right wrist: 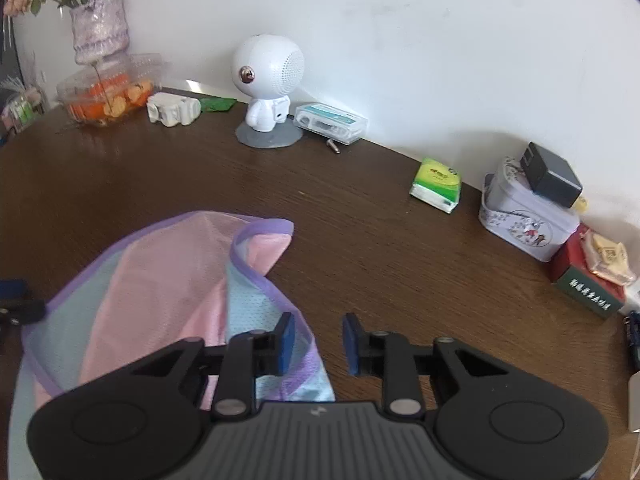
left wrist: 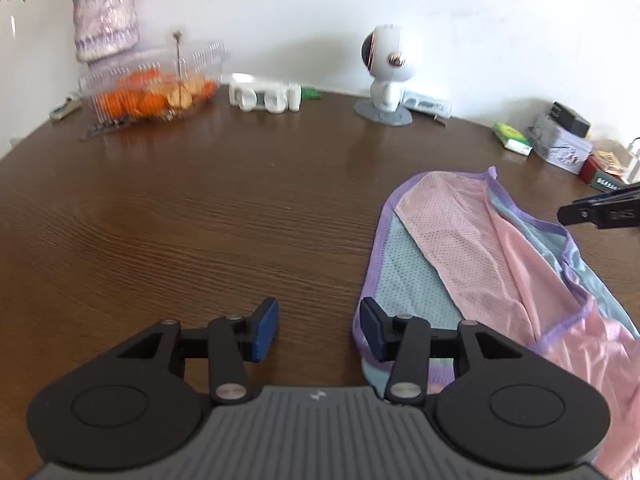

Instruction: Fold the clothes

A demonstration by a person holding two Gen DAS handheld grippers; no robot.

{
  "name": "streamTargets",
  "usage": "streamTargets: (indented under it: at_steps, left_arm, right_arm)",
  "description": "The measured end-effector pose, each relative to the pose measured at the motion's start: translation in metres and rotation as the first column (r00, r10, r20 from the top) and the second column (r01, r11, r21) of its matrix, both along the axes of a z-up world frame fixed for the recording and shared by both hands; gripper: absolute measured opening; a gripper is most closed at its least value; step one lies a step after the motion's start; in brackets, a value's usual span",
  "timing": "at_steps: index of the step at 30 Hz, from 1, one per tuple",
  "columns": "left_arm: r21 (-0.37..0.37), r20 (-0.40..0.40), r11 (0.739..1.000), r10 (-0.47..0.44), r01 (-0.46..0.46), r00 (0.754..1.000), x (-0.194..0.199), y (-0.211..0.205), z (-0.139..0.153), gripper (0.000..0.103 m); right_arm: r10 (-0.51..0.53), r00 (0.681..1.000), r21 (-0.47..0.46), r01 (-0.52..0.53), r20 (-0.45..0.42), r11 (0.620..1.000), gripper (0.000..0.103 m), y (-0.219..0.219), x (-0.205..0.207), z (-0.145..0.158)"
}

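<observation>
A dark wood-grain worktop (left wrist: 200, 208) ran up to a white wall (left wrist: 400, 8). At its far left stood a vase of flowers (left wrist: 105, 16) and a clear box of oranges (left wrist: 148, 88), then a white astronaut figure (left wrist: 385, 80), then tins and packets (right wrist: 528, 216). The left tool (left wrist: 318, 330) was spread, empty, beside the pink, blue and purple mesh garment (left wrist: 460, 240) lying flat. The right tool (right wrist: 319, 342) was likewise spread, holding nothing, at the garment's right edge.

Each view looks forward and steeply down along its own claw from close above the brown tabletop (left wrist: 200, 208), facing the far white wall. The left wrist view sits left of the pink and blue mesh garment (left wrist: 460, 248), the right wrist view over its right edge. Both share the garment, the white astronaut figure (right wrist: 268, 88), the flower vase (left wrist: 106, 16) and the far clutter.
</observation>
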State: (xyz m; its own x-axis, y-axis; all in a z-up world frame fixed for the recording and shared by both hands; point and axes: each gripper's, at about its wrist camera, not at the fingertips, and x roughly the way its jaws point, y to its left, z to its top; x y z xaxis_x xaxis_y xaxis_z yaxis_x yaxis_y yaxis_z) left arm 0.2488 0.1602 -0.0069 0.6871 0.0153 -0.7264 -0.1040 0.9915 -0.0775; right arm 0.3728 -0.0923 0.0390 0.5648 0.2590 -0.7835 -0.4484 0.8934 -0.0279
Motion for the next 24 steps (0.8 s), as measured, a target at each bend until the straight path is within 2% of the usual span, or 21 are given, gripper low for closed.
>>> streamTargets:
  at_steps: [1, 2, 3, 4, 5, 8, 9, 10, 11, 12, 14, 17, 19, 21, 24]
  left_arm:
    - [0.001, 0.008, 1.0, -0.01, 0.01, 1.0, 0.004, -0.003, 0.0, 0.05]
    - [0.015, 0.01, 1.0, -0.021, 0.021, 1.0, 0.008, -0.008, 0.0, 0.044]
    - [0.024, 0.016, 0.999, -0.026, 0.026, 1.0, 0.009, -0.012, -0.001, 0.032]
    - [0.028, 0.025, 0.999, -0.03, 0.029, 0.999, 0.008, -0.015, -0.002, 0.008]
    - [0.032, 0.033, 0.999, -0.033, 0.032, 0.999, 0.008, -0.018, -0.003, 0.004]
    - [0.043, 0.051, 0.999, -0.005, 0.003, 0.999, -0.008, -0.014, -0.001, 0.003]
    - [0.058, 0.05, 0.998, 0.013, -0.016, 0.999, -0.018, -0.008, 0.0, 0.003]
    - [0.061, 0.044, 0.997, 0.038, -0.041, 0.998, -0.031, 0.001, 0.001, 0.001]
    - [0.043, 0.033, 0.997, 0.068, -0.069, 0.997, -0.048, 0.014, 0.003, 0.001]
    - [0.033, 0.022, 0.995, 0.092, -0.093, 0.995, -0.065, 0.024, 0.004, 0.001]
    - [0.065, 0.021, 0.986, 0.15, -0.151, 0.988, -0.105, 0.04, 0.008, 0.001]
    - [0.073, 0.021, 0.965, 0.25, -0.251, 0.968, -0.164, 0.058, 0.013, 0.001]
    - [0.079, 0.015, 0.95, 0.301, -0.301, 0.954, -0.197, 0.066, 0.015, 0.0]
    - [0.1, 0.008, 0.934, 0.343, -0.342, 0.939, -0.223, 0.07, 0.014, 0.0]
    - [0.095, -0.005, 0.929, 0.36, -0.358, 0.933, -0.251, 0.074, 0.014, 0.001]
  right_arm:
    - [0.002, 1.0, 0.014, -0.002, -0.003, 1.0, 0.035, 0.001, 0.001, -0.001]
    - [0.007, 1.0, 0.005, -0.007, -0.003, 1.0, 0.035, 0.005, 0.002, -0.005]
    - [0.011, 1.0, -0.005, -0.011, -0.003, 1.0, 0.035, 0.01, 0.003, -0.009]
    - [0.015, 1.0, -0.014, -0.015, -0.003, 1.0, 0.035, 0.015, 0.004, -0.012]
    - [0.019, 1.0, -0.024, -0.019, -0.003, 1.0, 0.035, 0.02, 0.004, -0.016]
    - [0.025, 1.0, -0.051, -0.025, -0.011, 0.998, 0.031, 0.032, 0.007, -0.026]
    - [0.039, 0.999, -0.035, -0.04, -0.024, 0.999, 0.025, 0.038, 0.006, -0.026]
    - [0.055, 0.998, -0.018, -0.055, -0.036, 0.998, 0.007, 0.043, 0.005, -0.026]
    - [0.07, 0.996, -0.001, -0.07, -0.048, 0.998, 0.003, 0.049, 0.004, -0.026]
    - [0.119, 0.992, -0.006, -0.119, -0.043, 0.993, 0.002, 0.063, -0.002, -0.026]
    - [0.216, 0.976, -0.016, -0.217, -0.032, 0.976, 0.002, 0.091, -0.016, -0.025]
    - [0.309, 0.951, -0.035, -0.309, -0.008, 0.95, 0.002, 0.138, -0.033, -0.026]
    - [0.33, 0.944, -0.041, -0.329, 0.016, 0.943, 0.002, 0.169, -0.043, -0.027]
    - [0.316, 0.947, -0.085, -0.311, 0.062, 0.947, 0.003, 0.192, -0.053, -0.029]
    - [0.281, 0.954, -0.105, -0.27, 0.102, 0.957, 0.008, 0.202, -0.069, -0.021]
